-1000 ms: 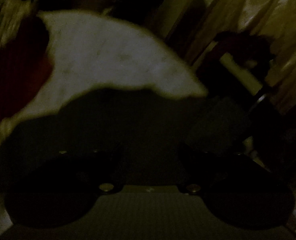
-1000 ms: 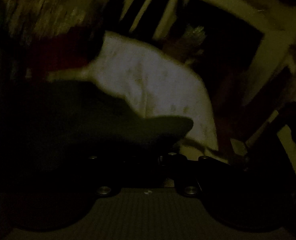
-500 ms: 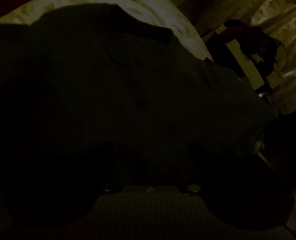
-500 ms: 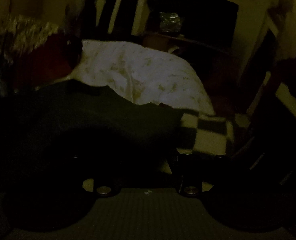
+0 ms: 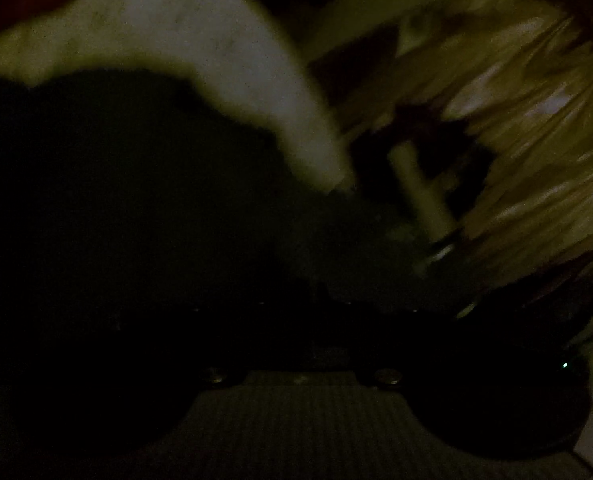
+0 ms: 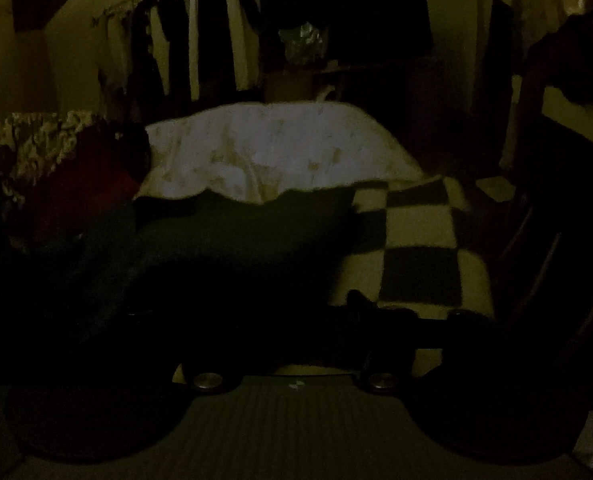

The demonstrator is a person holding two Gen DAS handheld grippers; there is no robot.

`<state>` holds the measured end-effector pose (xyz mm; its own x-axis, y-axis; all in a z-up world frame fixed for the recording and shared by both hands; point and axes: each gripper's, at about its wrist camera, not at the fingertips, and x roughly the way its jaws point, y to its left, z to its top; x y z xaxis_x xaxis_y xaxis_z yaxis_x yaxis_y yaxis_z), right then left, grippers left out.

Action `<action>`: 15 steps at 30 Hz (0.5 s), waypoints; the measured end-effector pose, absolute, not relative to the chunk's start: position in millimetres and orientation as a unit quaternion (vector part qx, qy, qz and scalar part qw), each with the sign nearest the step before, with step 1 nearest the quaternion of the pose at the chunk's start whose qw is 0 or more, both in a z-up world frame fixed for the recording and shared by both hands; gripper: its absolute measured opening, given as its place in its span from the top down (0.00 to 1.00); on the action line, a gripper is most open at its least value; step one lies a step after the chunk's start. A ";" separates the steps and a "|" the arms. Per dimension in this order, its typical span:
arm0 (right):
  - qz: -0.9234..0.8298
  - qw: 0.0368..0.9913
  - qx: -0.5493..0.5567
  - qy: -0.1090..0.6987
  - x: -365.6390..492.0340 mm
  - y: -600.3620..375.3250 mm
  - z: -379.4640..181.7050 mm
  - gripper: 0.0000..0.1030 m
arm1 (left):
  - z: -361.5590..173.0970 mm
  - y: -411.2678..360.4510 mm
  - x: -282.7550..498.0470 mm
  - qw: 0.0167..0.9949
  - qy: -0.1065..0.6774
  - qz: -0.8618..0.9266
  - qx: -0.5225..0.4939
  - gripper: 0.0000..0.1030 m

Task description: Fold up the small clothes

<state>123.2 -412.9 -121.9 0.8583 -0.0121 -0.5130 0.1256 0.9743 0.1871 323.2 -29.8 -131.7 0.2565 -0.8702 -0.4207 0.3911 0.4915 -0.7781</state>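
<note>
Dim light leaves most of what we see murky, yet a bed covered by a pale printed sheet point(image 6: 280, 152) fills the middle of both views, with a checkered blanket point(image 6: 416, 240) to its right, a dark red cloth point(image 6: 92, 184) at its left and hanging clothes point(image 6: 184, 44) along the far wall. We see a dark garment point(image 6: 232, 240) spread on the bed in front of the pale sheet, its near part reaching down under both grippers. Our left gripper point(image 5: 300, 320) is lost in shadow and blur over that garment; its fingers have just been closing and now stand nearly together, though we cannot tell whether they pinch any cloth. Our right gripper point(image 6: 296, 320) has just been opening, its fingers now spread wide at the garment's near right edge, gripping nothing.
</note>
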 end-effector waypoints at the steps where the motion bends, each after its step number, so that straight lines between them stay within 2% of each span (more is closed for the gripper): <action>1: -0.039 0.960 0.100 0.258 120.3 -410.2 -120.0 0.04 | -114.2 -21.8 327.3 0.747 0.418 -0.429 -0.289 0.91; 3: -0.034 0.963 0.075 0.255 118.1 -403.1 -117.9 0.04 | -76.6 -8.8 333.3 0.764 0.375 -0.433 -0.298 0.91; 4: -0.031 0.965 0.061 0.251 116.9 -398.2 -116.8 0.00 | -52.5 -0.8 336.6 0.786 0.346 -0.426 -0.285 0.91; 7: -0.009 0.966 0.028 0.258 121.5 -381.8 -119.9 0.00 | -15.5 25.9 345.2 0.834 0.308 -0.379 -0.258 0.91; 11: 0.017 0.966 0.052 0.252 133.9 -368.4 -125.4 0.00 | -11.0 46.4 350.8 0.849 0.326 -0.349 -0.228 0.91; 15: 0.052 0.966 0.026 0.253 156.6 -342.3 -128.0 0.00 | -32.7 59.5 353.0 0.842 0.351 -0.332 -0.241 0.91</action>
<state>156.6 -342.3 -128.0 0.8671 0.1126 -0.4853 -0.0867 0.9934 0.0757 353.0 59.5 -32.7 0.5325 -0.7285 -0.4309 0.3906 0.6632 -0.6384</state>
